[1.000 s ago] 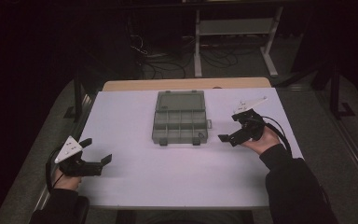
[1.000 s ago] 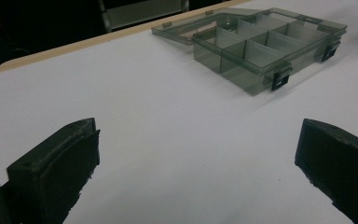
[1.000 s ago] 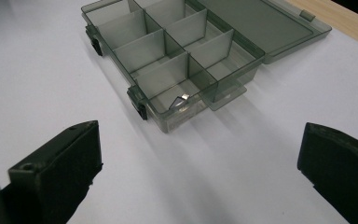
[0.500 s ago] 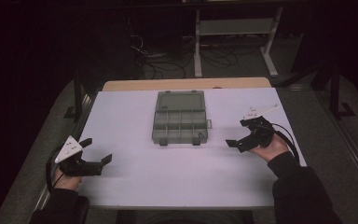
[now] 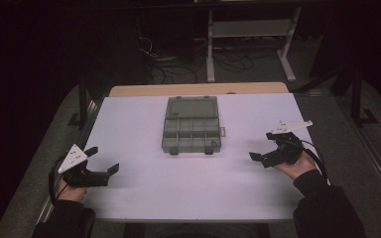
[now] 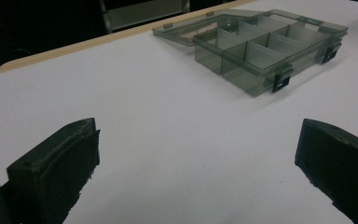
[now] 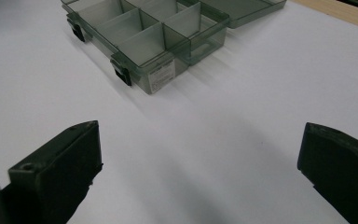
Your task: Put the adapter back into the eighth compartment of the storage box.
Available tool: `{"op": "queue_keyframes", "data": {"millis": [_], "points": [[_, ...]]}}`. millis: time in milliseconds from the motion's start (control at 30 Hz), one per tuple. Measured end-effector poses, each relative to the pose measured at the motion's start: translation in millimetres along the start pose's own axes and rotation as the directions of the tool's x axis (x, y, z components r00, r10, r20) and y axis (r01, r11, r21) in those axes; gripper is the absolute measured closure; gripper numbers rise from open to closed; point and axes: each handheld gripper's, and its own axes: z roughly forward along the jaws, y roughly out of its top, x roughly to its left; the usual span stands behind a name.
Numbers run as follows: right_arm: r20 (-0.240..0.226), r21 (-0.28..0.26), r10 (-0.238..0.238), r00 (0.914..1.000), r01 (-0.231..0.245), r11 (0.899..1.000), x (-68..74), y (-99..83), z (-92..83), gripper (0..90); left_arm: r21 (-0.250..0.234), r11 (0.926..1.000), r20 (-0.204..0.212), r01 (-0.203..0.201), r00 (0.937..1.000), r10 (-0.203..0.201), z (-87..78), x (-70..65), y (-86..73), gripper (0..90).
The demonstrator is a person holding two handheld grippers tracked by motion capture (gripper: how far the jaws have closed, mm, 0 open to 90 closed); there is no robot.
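Note:
A smoky transparent compartment box [image 5: 192,133] lies open in the middle of the white table [image 5: 188,191], its lid [image 5: 191,106] folded flat behind it and two black latches on its near side. No contents are visible in its compartments. My left gripper [image 5: 104,159] rests at the table's near left corner, open, nothing between its jaws. My right gripper [image 5: 261,145] is held near the right edge, open and empty, pointing toward the box. The left gripper view has the box [image 6: 265,49] far ahead of the wide-apart jaws [image 6: 198,158]. The right gripper view has the box [image 7: 144,32] ahead-left of its jaws [image 7: 200,158].
A strip of bare wooden tabletop [image 5: 198,89] shows behind the white surface. Beyond it stands a metal shelf frame [image 5: 250,29], with cables [image 5: 163,59] on the dark floor. White table stretches on both sides of the box.
My right gripper has drawn back from the box toward the near right. The left gripper and the box have stayed still.

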Motion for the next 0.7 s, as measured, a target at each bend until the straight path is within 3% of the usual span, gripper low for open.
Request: {"op": "queue_keyframes", "data": {"millis": [700], "points": [[0.078,-0.074,0.065,0.9948,-0.059,0.995,-2.5,-35.4,-17.1,0.0,0.005,1.0000,-0.003,-0.005,1.0000,0.005,1.3,0.4,0.2,0.0]]}}
